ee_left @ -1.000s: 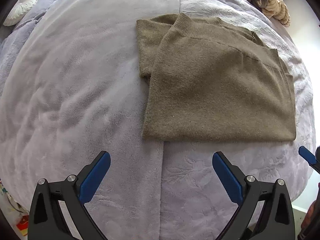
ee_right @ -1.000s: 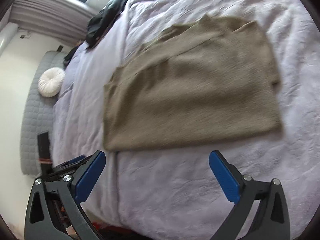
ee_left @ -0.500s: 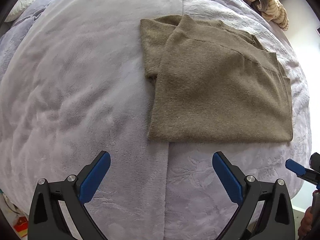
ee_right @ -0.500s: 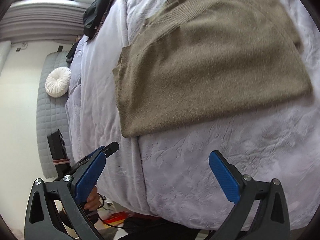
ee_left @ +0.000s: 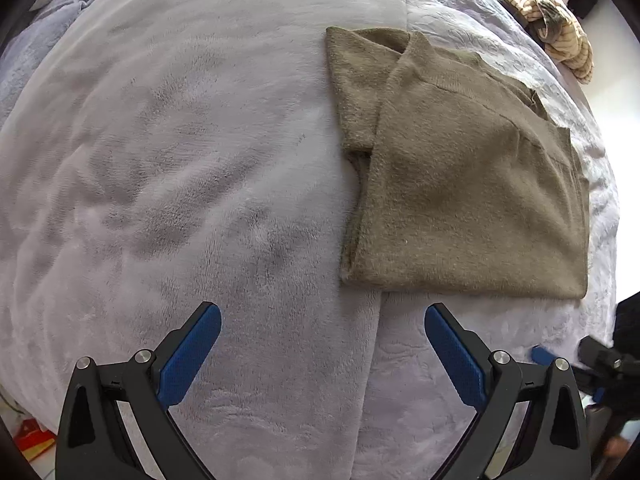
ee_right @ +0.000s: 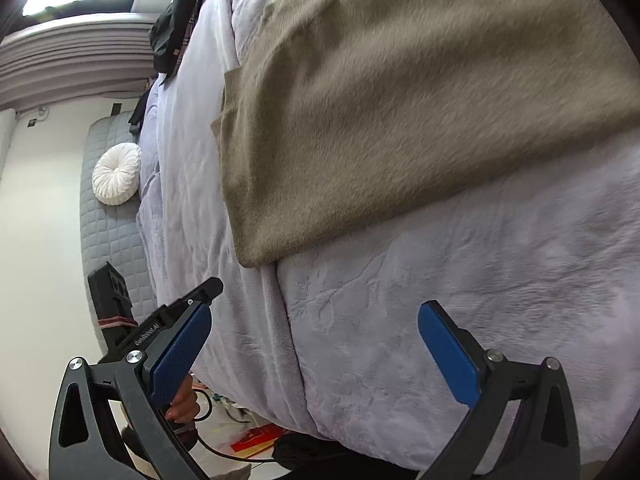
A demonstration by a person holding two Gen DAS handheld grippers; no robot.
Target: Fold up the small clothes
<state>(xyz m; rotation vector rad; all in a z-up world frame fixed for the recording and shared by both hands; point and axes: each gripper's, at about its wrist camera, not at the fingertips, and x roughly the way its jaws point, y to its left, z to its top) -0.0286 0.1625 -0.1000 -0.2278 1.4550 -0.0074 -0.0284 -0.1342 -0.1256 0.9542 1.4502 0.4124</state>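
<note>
Lilac bedspread [ee_left: 180, 160] is being shown; olive sweater [ee_left: 460, 200], centre-right, is being half-folded; left gripper [ee_left: 322, 344] and right gripper [ee_right: 314, 344], both released, are being readied for its lower hem.

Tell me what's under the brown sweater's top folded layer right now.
Under the top layer of the brown sweater, a folded-in sleeve pokes out at the left edge; beneath lies the lilac blanket. Anything else inside the fold is covered.
</note>
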